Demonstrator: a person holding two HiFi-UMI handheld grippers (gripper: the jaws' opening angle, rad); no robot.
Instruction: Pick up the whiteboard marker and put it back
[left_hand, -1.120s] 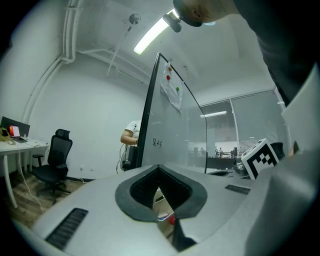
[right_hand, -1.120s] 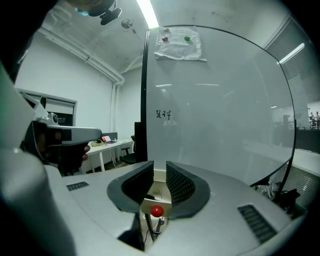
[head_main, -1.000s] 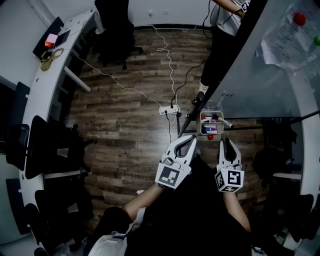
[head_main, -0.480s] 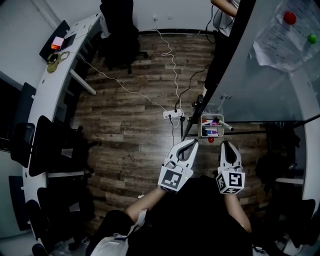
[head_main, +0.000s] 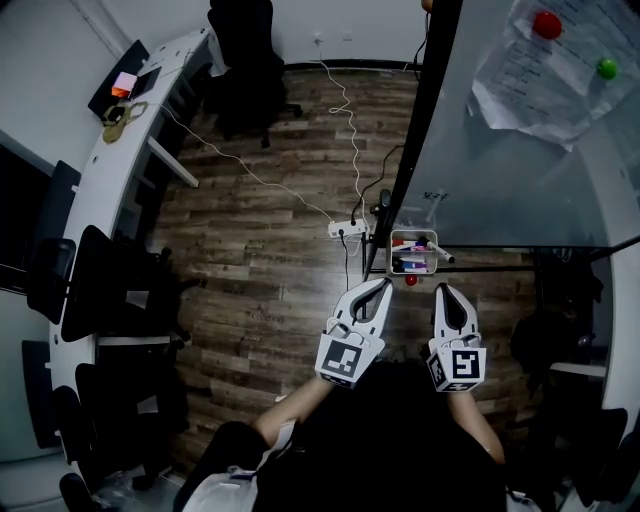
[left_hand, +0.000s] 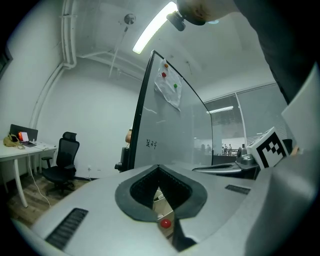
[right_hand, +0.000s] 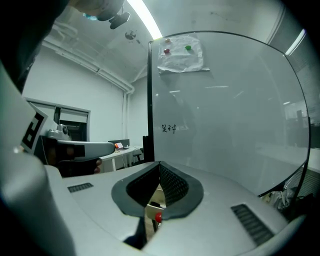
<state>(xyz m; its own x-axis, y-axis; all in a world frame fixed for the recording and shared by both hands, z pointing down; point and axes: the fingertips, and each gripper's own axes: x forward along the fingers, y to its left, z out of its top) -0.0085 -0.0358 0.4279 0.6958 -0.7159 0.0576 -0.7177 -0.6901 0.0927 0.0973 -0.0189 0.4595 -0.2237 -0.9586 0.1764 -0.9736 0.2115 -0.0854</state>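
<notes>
Grey left claw (head_main: 384, 284) and right claw (head_main: 446, 291): both closed.

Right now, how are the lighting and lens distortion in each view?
Head view: dim, darkest along the bottom, and the fisheye bends the white desk into an arc. Left gripper view: the ceiling light blows out. Right gripper view: the whiteboard frame bows.

Tray markers (head_main: 412, 263) too small to distinguish, whiteboard (head_main: 500, 170) cropped at top
</notes>
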